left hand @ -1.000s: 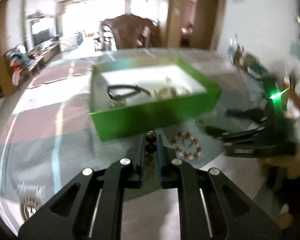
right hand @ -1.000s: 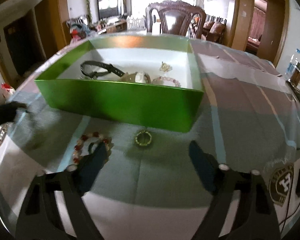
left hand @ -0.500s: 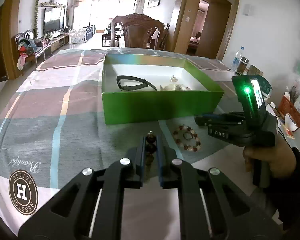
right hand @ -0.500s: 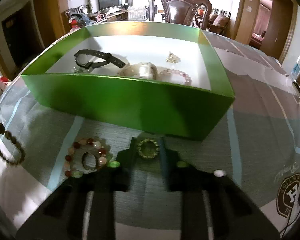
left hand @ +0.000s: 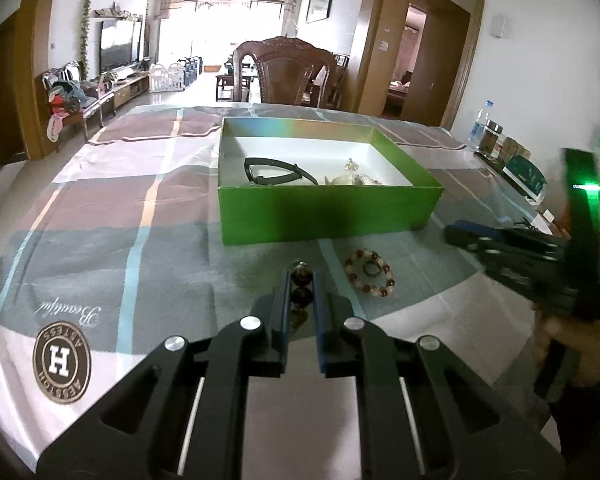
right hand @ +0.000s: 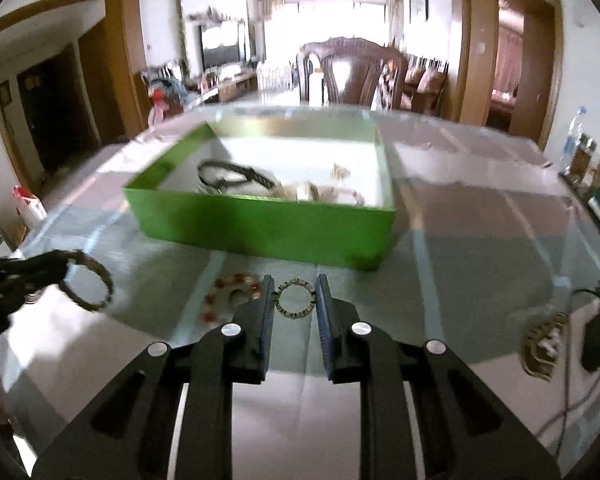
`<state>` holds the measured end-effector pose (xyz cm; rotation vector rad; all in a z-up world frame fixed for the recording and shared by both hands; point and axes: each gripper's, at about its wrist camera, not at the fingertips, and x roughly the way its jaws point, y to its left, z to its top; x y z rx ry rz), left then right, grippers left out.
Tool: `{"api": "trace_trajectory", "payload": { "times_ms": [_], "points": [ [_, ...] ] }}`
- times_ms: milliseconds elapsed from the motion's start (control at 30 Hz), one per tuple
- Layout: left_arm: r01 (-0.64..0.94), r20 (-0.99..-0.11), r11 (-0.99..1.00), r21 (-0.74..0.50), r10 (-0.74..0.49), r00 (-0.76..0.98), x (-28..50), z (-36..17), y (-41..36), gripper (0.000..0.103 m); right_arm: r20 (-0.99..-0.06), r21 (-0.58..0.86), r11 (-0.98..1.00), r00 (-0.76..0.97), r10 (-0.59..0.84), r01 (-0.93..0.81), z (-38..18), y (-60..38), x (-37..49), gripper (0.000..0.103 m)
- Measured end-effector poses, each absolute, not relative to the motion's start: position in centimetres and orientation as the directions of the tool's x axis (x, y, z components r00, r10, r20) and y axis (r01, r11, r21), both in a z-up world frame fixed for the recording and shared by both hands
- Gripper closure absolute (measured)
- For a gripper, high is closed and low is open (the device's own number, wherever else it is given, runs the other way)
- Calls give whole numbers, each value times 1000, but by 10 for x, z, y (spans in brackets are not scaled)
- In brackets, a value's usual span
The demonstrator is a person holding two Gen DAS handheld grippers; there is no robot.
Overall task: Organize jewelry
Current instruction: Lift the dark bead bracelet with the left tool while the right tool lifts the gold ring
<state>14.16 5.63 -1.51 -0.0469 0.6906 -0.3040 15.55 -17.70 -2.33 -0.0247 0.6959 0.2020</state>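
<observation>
My left gripper [left hand: 301,276] is shut on a dark bead bracelet [left hand: 301,294], held above the tablecloth; in the right wrist view that bracelet [right hand: 107,280] hangs from it at the far left. My right gripper [right hand: 295,292] is shut on a small gold ring [right hand: 296,280], lifted just off the table in front of the green box [right hand: 260,224]. The box [left hand: 328,212] holds a black strap [left hand: 276,172], a pale bracelet and a small pendant. A red-and-white bead bracelet [left hand: 384,290] lies on the cloth between the grippers, with a small ring inside it.
A wooden chair [left hand: 288,72] stands behind the table's far edge. Bottles and jars [left hand: 492,136] line the right side. A black cable and plug [right hand: 592,340] lie near the right edge. A round logo [left hand: 62,362] is printed on the cloth at the left.
My right gripper went from wide open to shut on the gold ring and has risen with it. My left gripper drifted a little with the dark bracelet still in it.
</observation>
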Motion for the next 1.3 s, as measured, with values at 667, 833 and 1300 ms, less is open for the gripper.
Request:
{"api": "trace_trajectory", "payload": {
  "times_ms": [667, 833, 1300],
  "points": [
    [185, -580, 975, -123, -222, 784, 80, 3, 41, 92, -508, 91, 977, 835, 212, -192, 20, -201, 63, 82],
    [180, -577, 978, -108, -209, 789, 77, 7, 38, 92, -508, 94, 976, 834, 215, -194, 21, -202, 58, 82],
    [189, -587, 977, -98, -210, 782, 77, 8, 36, 92, -514, 96, 975, 829, 222, -201, 21, -200, 56, 82]
  ]
}}
